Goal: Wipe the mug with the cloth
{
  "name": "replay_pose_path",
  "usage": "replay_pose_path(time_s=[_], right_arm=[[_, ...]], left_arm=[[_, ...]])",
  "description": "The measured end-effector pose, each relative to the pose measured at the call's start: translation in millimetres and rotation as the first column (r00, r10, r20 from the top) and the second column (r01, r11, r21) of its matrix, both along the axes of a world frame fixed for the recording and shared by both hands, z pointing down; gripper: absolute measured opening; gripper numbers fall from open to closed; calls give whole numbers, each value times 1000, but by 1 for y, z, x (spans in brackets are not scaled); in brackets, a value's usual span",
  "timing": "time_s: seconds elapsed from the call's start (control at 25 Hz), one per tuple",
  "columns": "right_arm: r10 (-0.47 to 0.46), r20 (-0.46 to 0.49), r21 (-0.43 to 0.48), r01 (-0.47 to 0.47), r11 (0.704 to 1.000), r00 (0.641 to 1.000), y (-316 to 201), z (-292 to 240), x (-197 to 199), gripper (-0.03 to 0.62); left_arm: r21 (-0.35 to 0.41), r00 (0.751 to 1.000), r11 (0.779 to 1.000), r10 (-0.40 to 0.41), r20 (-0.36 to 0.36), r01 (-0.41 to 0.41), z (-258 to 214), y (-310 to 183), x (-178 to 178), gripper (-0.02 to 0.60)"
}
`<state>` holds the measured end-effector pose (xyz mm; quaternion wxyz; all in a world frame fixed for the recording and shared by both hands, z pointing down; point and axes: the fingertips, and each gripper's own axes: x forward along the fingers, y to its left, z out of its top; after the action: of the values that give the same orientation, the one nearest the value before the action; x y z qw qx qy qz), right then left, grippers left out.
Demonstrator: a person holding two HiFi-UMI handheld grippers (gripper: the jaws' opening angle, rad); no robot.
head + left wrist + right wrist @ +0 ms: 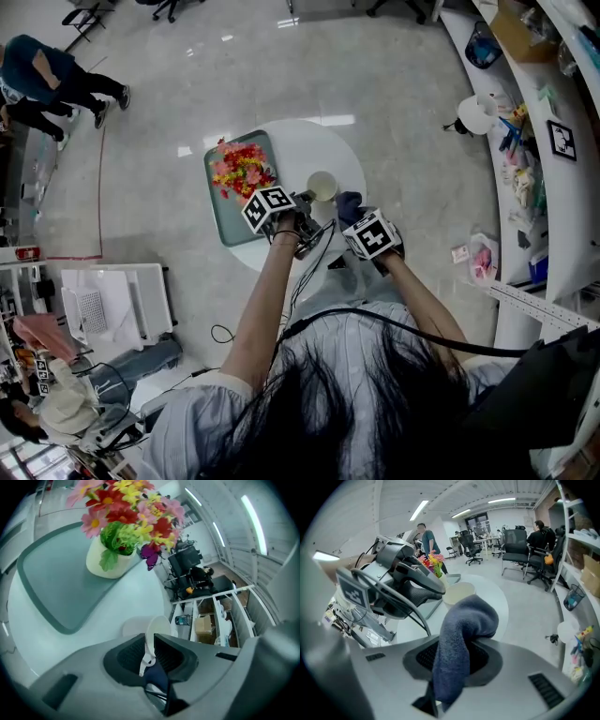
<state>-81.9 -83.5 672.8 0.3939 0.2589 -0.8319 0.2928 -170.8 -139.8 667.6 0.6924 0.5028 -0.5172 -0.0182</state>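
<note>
No legible words, numbers or brand names in any view. Only coded signs: black-and-white square patterns on the left marker cube (269,208) and right marker cube (372,234); one square marker (561,140) on the white shelf (565,225), 2 o'clock in head view.

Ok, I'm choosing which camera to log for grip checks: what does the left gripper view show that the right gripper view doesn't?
Only the left gripper view: the left gripper shut on the mug, one pad on each side of its wall, and the white flower pot. Only the right gripper view: the right gripper shut on the blue cloth, and seated people behind. Both: the mug, the flowers, the white table.
</note>
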Motion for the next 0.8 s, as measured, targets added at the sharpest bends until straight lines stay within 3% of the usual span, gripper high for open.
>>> replay_pose_path(time_s=[0.2, 0.44, 0.6, 0.8], right_arm=[[72, 42, 9, -73, 997, 997, -7, -19, 5, 101], [114, 87, 33, -118, 993, 990, -1, -39, 10, 101], [132, 108, 36, -136, 990, 985, 14, -51, 9, 101], [149, 119, 36, -154, 987, 982, 31, -59, 7, 101]], left_arm=[[121, 980, 975, 178, 89, -188, -30, 6, 7, 44], [207, 954, 941, 227, 198, -266, -49, 26, -2, 43], [209, 893, 904, 289, 346, -373, -56, 43, -13, 43], [227, 805, 828, 372, 461, -513, -62, 58, -6, 43]])
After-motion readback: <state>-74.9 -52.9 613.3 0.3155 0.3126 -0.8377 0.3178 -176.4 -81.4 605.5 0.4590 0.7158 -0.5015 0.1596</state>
